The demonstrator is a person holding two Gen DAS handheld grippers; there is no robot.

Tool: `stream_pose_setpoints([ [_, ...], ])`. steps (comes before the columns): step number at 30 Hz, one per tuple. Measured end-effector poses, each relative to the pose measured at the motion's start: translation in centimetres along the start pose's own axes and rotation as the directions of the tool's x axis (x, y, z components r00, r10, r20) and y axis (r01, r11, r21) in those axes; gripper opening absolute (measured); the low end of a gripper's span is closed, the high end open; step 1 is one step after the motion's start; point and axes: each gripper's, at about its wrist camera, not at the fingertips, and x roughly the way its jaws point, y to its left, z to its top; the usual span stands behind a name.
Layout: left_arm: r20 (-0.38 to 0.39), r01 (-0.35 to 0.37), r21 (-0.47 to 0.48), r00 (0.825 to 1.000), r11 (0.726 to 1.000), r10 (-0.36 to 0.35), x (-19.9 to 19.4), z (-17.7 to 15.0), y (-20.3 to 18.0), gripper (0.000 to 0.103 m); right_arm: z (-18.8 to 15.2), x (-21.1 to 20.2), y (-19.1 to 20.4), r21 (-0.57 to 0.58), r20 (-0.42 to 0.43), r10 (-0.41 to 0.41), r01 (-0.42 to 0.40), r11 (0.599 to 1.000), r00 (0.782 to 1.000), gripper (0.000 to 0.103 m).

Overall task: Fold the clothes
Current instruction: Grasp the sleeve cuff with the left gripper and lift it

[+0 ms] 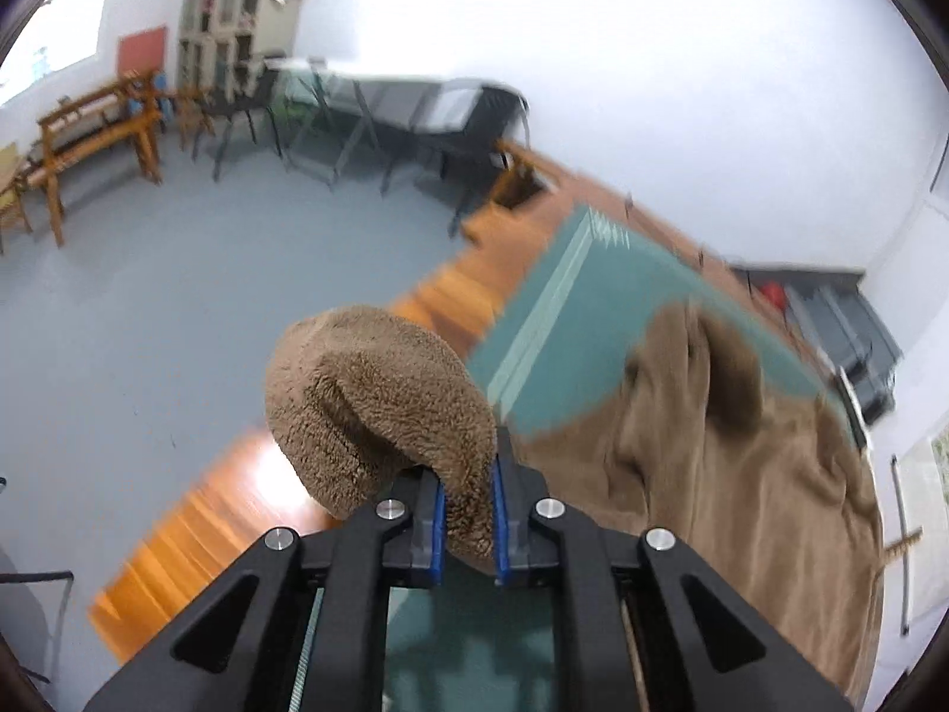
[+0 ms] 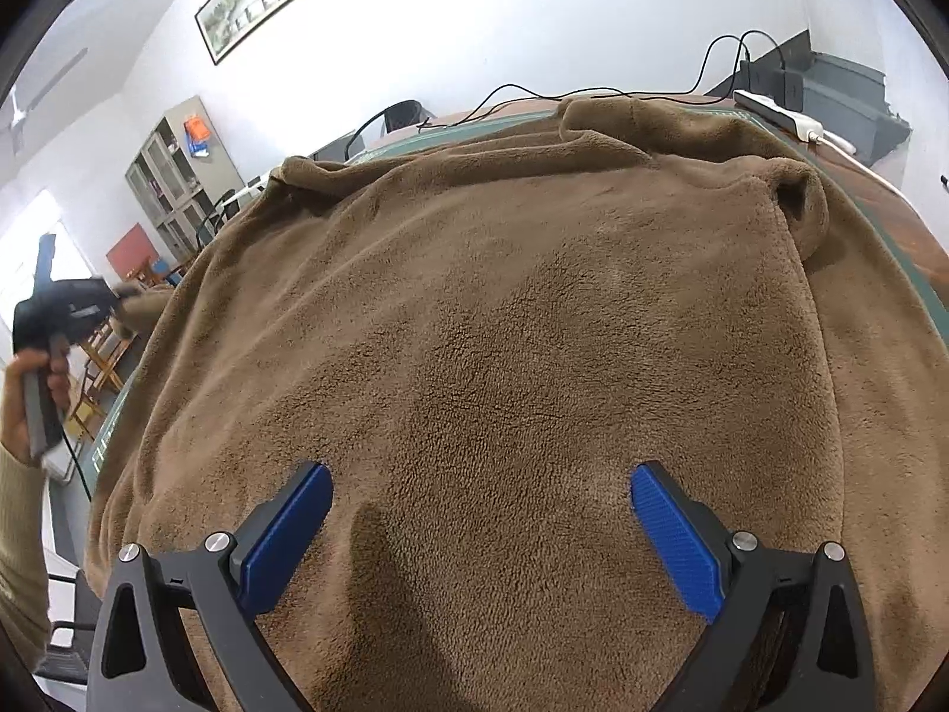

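Observation:
A brown fleece garment (image 2: 504, 326) lies spread over the green mat on the table. My left gripper (image 1: 468, 510) is shut on a fold of the garment's edge (image 1: 379, 403), held up off the table; the rest of the garment (image 1: 741, 463) lies to its right. My right gripper (image 2: 480, 510) is open, its blue pads (image 2: 670, 540) hovering just over the near part of the fleece, holding nothing. The left gripper also shows in the right wrist view (image 2: 112, 296) at the far left, held by a hand, pinching the garment's left edge.
A green mat (image 1: 569, 326) covers a wooden table (image 1: 237, 498). A white power strip (image 2: 777, 113) and black cables (image 2: 534, 95) lie at the table's far edge. Wooden benches (image 1: 95, 130), chairs and a cabinet (image 1: 231, 12) stand across the grey floor.

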Motion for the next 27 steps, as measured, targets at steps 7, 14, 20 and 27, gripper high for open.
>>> stream_pose_setpoints([
  [7, 0.232, -0.128, 0.031, 0.966, 0.991, 0.117, -6.1, 4.9, 0.5, 0.014, 0.1, 0.2, 0.2, -0.014, -0.006, -0.024, 0.024, 1.000, 1.000, 0.102],
  [14, 0.345, -0.266, 0.091, 0.912, 0.960, 0.220, -8.4, 5.2, 0.8, 0.014, 0.2, 0.2, -0.2, -0.002, 0.000, -0.010, 0.010, 1.000, 1.000, 0.102],
  [20, 0.159, -0.205, 0.258, 0.973, 0.944, 0.168, -3.2, 1.2, -0.8, 0.016, 0.4, 0.4, -0.2, -0.002, -0.003, -0.048, 0.048, 0.999, 0.999, 0.102],
  [27, -0.057, -0.107, 0.362, 0.989, 0.926, 0.136, 2.4, -3.9, -5.0, 0.024, 0.4, 0.7, 0.6, -0.035, -0.022, -0.129, 0.129, 0.991, 0.991, 0.102],
])
